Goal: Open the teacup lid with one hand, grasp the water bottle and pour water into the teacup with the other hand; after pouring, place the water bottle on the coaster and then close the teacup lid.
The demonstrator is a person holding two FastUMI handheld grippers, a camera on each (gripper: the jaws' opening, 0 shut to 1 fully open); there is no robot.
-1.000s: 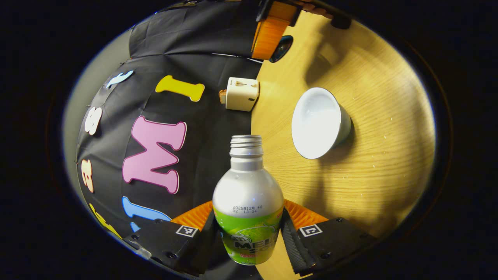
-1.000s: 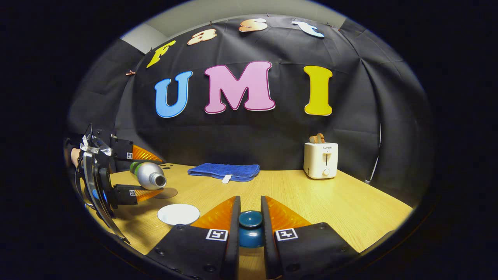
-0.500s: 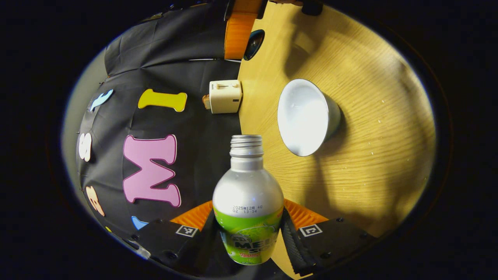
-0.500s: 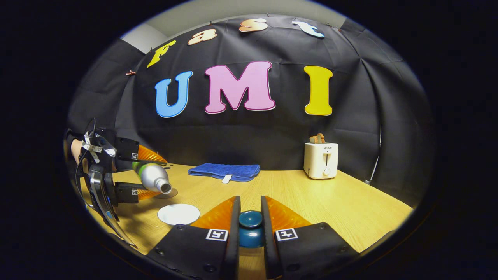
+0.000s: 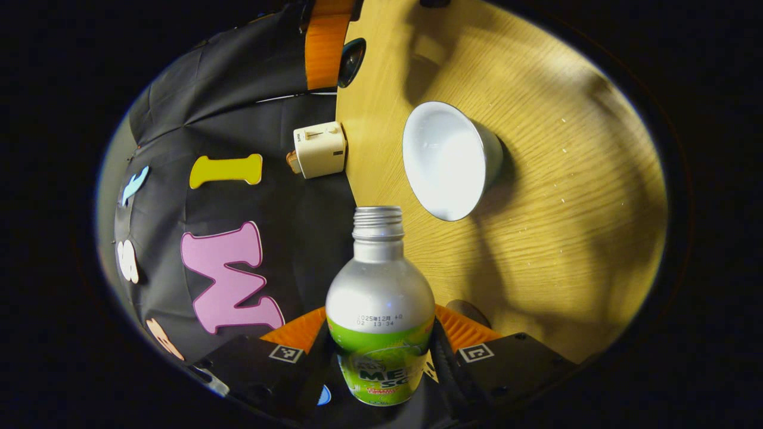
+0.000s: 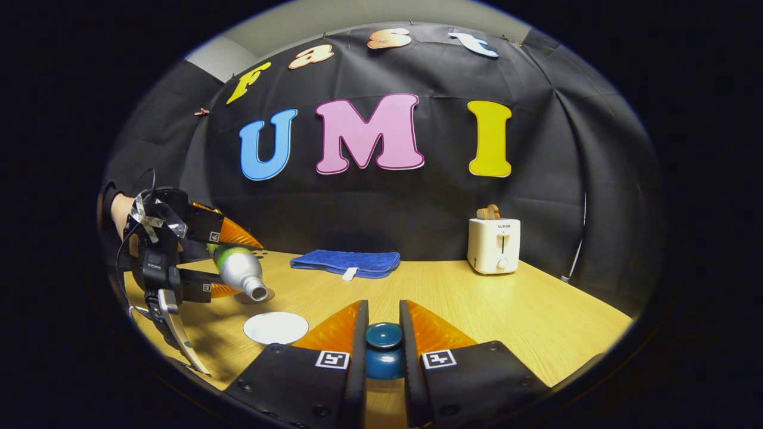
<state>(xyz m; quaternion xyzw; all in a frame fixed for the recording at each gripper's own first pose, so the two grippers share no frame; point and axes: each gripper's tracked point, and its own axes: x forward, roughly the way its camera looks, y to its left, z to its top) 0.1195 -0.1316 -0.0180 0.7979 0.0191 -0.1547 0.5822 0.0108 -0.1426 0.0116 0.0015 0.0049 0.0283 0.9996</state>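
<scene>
**Bottle tipped toward the open cup, pour about to land**

The lid is off. The right tool point(image 6: 384, 351) has its two fingers closed on the knob of the dark teal lid point(image 6: 383, 339), held low above the worktop point(image 6: 506, 310) and well to the right of the cup. So the first step looks done.

The left tool point(image 5: 381, 357) grips the water bottle point(image 5: 380, 310) around its green-labelled lower body, both fingers pressed against its sides. In the right gripper view the same left tool point(image 6: 229, 262) holds the bottle point(image 6: 238, 271) tilted, its open neck pointing down and toward the white cup point(image 6: 276, 328), which stands open on the worktop just below and in front of the mouth. In the left gripper view the cup point(image 5: 444, 161) lies ahead of the bottle's neck and off to one side, its white inside showing; whether any water is already in it is too hard to tell, and no stream is visible at the mouth.

My reading: the task is at the pouring step, with the bottle partly tipped but not yet lined up squarely over the cup. Left to do are the pour itself, setting the bottle on the coaster point(image 6: 255, 295), a dark round disc lying on the worktop just behind the bottle's mouth, and bringing the lid back onto the cup.

A folded blue towel point(image 6: 346, 263) and a small white toaster point(image 6: 493, 245) sit at the back of the worktop, apart from the action.
</scene>
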